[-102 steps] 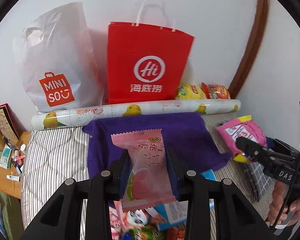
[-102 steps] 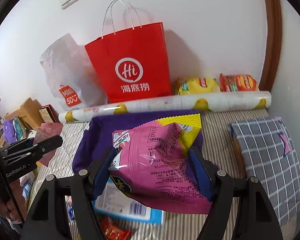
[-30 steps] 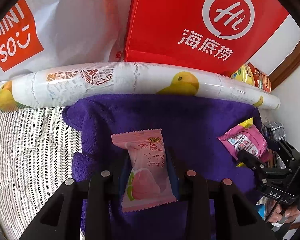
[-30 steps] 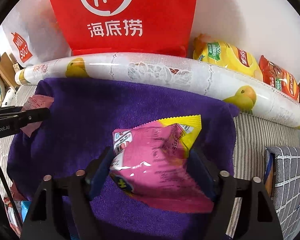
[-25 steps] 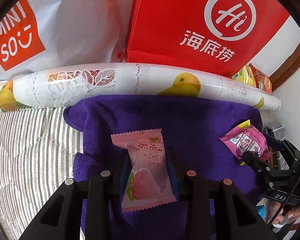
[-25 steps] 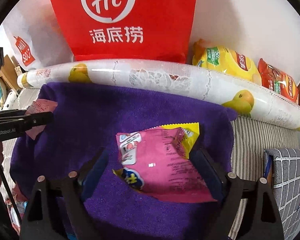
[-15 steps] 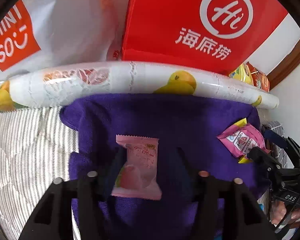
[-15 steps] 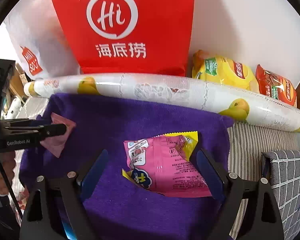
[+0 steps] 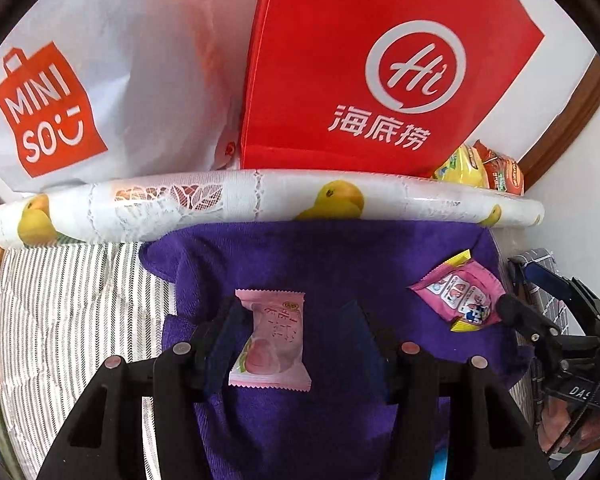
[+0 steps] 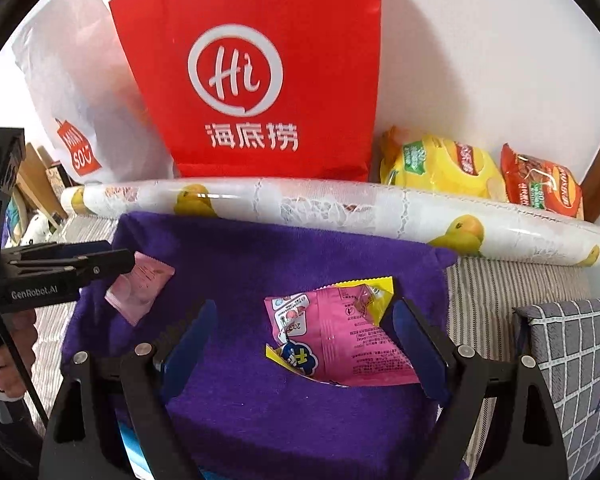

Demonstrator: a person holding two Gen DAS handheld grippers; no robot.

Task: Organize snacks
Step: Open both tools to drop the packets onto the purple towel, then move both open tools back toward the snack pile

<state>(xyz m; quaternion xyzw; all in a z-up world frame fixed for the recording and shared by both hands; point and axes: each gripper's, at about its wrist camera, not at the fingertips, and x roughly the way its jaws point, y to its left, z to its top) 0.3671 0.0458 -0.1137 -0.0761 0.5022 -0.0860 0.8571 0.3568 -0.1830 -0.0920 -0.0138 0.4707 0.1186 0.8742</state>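
Note:
A pale pink peach candy packet (image 9: 272,340) lies flat on the purple towel (image 9: 340,256). My left gripper (image 9: 292,312) hangs just above it, open, with the packet near its left finger and not pressed. A pink-and-yellow snack packet (image 10: 340,340) rests on the same towel (image 10: 260,256) between the wide-open fingers of my right gripper (image 10: 304,308), close to the right finger. The right wrist view shows the left gripper (image 10: 118,256) over the candy (image 10: 140,288). In the left wrist view the right gripper (image 9: 516,288) stands beside the snack packet (image 9: 460,296).
A rolled duck-print sheet (image 10: 340,208) borders the towel's far edge. Behind it stand a red paper bag (image 10: 260,80) and a white MINISO bag (image 9: 60,100), with a yellow chip bag (image 10: 440,168) and a red snack bag (image 10: 540,188). A checked cushion (image 10: 572,360) lies right; striped bedcover (image 9: 80,300) left.
Both grippers opened and let go of their packets, which now lie on the purple towel. Both grippers have lifted and drawn back a little.

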